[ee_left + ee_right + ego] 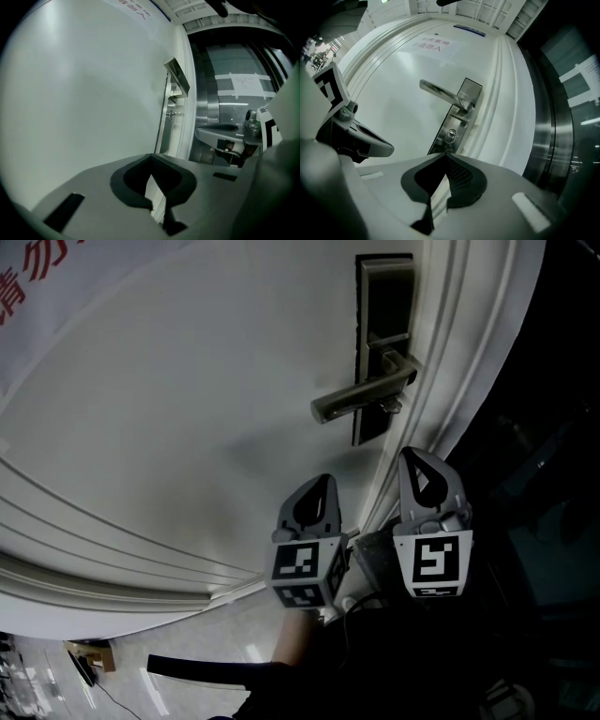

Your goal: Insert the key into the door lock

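Observation:
The dark lock plate (pixel 384 334) with its metal lever handle (pixel 361 395) sits high on the white door (pixel 187 427). Under the lever a small metal piece (pixel 392 406) juts out; in the right gripper view it is the round lock cylinder (pixel 450 136), and I cannot tell whether a key sits in it. No loose key shows. My left gripper (pixel 323 479) and right gripper (pixel 410 454) hang side by side below the lock, pointing up at it. Both are shut with nothing between the fingers, also in their own views: left gripper (pixel 151 157), right gripper (pixel 444 155).
The moulded door frame (pixel 469 352) runs just right of the lock, with darkness beyond it. A steel panel (pixel 229 93) stands past the door edge. A paper notice (pixel 433 46) and red lettering (pixel 28 277) are on the door. Floor (pixel 187 643) shows below.

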